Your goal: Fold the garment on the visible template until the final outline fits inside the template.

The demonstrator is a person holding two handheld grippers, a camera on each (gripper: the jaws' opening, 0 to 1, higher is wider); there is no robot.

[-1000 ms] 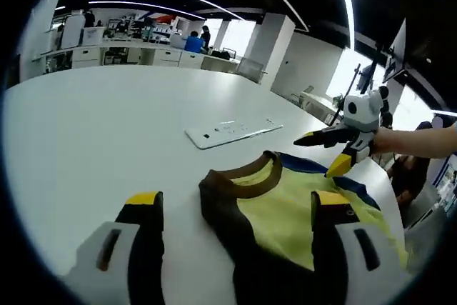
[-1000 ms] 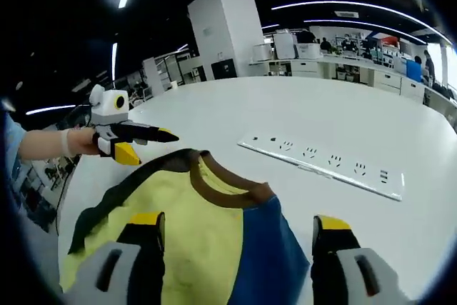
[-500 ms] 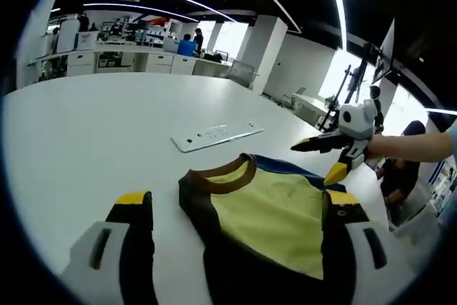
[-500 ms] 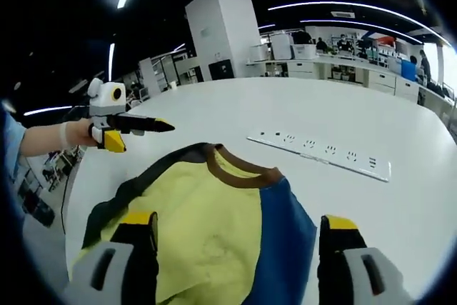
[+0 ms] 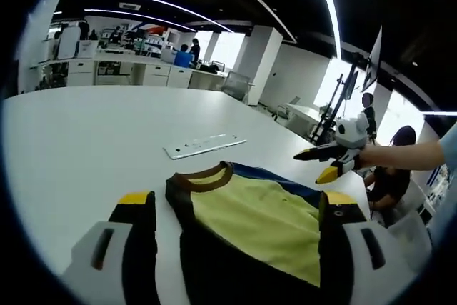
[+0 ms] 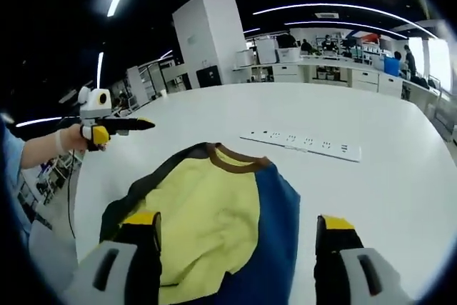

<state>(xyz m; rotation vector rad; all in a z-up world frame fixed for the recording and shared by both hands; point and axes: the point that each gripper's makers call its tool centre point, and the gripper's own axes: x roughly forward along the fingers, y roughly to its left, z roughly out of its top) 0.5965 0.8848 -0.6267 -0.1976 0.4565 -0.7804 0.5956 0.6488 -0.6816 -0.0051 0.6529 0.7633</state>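
Left gripper view shows the garment (image 5: 257, 223), a shirt with a yellow front, a brown collar, one dark sleeve side and one blue side, lying flat on the white table (image 5: 78, 141). Its collar points toward a white power strip (image 5: 203, 146) that lies on the table a little apart from it. In this view the left gripper (image 5: 235, 208) is above the near part of the garment; its two jaws stand wide apart and hold nothing. The right gripper (image 5: 323, 163) comes in from the right, held in a hand (image 5: 368, 156) above the table edge beyond the blue side.

In the right gripper view the garment (image 6: 207, 219) lies between the wide, empty jaws of the right gripper (image 6: 239, 230), and the power strip (image 6: 300, 144) is beyond the collar. The left gripper (image 6: 114, 128) is at the left, away from the garment, and its jaws look close together from this side.
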